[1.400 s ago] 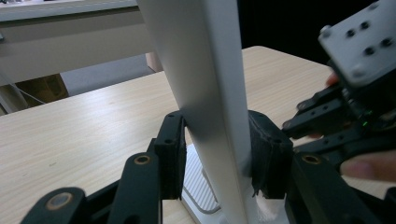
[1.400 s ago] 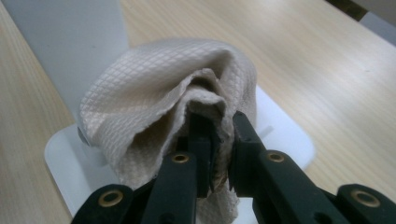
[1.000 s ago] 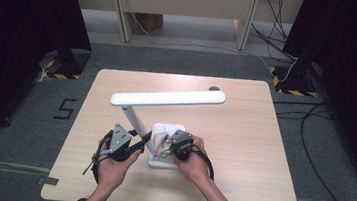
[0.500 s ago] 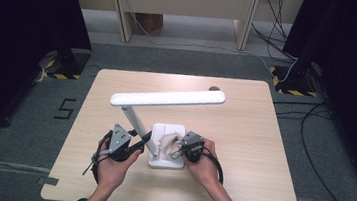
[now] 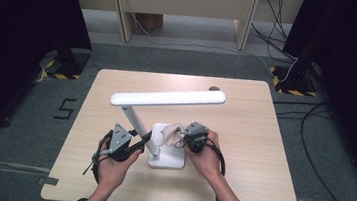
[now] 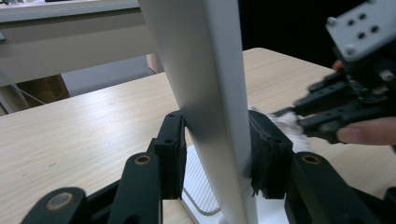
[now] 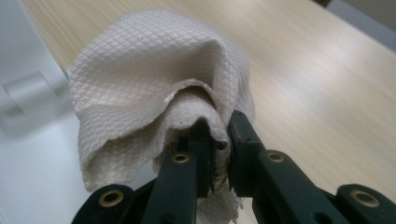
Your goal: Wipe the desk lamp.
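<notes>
1. The left gripper (image 5: 142, 141) clamps its jaws on the slanted stem (image 6: 210, 107) of the white desk lamp (image 5: 166, 99).
2. The right gripper (image 7: 219, 140) pinches a crumpled paper towel (image 7: 159, 88) between its jaws.
3. The towel is over the lamp's white base (image 5: 170, 161), on the wooden table (image 5: 243, 137).

Left gripper (image 5: 137, 144) clamped low, right gripper (image 5: 178, 141) pinched nearly closed, hands side by side.

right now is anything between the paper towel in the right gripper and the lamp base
Nothing visible. The right gripper holds the paper towel directly over the white lamp base; the lamp post, clamped by the left gripper, stands off to the side.
</notes>
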A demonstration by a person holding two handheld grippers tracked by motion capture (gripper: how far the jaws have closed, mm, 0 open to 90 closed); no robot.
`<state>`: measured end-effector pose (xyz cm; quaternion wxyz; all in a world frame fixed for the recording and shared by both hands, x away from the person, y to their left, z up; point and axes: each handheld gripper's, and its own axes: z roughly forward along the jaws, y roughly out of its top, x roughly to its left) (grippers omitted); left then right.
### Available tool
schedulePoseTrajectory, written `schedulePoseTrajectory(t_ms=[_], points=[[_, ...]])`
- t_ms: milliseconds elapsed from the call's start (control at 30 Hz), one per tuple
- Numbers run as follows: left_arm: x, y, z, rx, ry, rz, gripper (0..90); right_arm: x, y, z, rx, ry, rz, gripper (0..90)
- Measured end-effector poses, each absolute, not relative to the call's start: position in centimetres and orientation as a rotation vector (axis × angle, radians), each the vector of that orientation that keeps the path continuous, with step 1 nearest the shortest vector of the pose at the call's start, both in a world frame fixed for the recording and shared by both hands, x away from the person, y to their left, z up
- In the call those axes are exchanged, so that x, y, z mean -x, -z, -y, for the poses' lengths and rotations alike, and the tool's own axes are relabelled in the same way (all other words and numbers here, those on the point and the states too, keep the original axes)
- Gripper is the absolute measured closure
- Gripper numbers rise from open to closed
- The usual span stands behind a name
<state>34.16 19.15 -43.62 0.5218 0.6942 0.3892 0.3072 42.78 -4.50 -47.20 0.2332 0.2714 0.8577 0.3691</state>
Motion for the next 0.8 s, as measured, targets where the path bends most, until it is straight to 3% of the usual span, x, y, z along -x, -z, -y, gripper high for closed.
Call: schedulePoseTrajectory(t_ms=[300, 800], points=[[-34.1, 43.7, -19.2, -1.659, -0.728, -0.931, 59.7, -44.7, 48.6, -0.9, -0.626, -1.073, -2.468, 81.5], [-34.1, 43.7, -19.2, -1.658, -0.733, -0.933, 59.7, -44.9, 49.6, 3.2, -0.739, -0.973, -2.392, 82.3]])
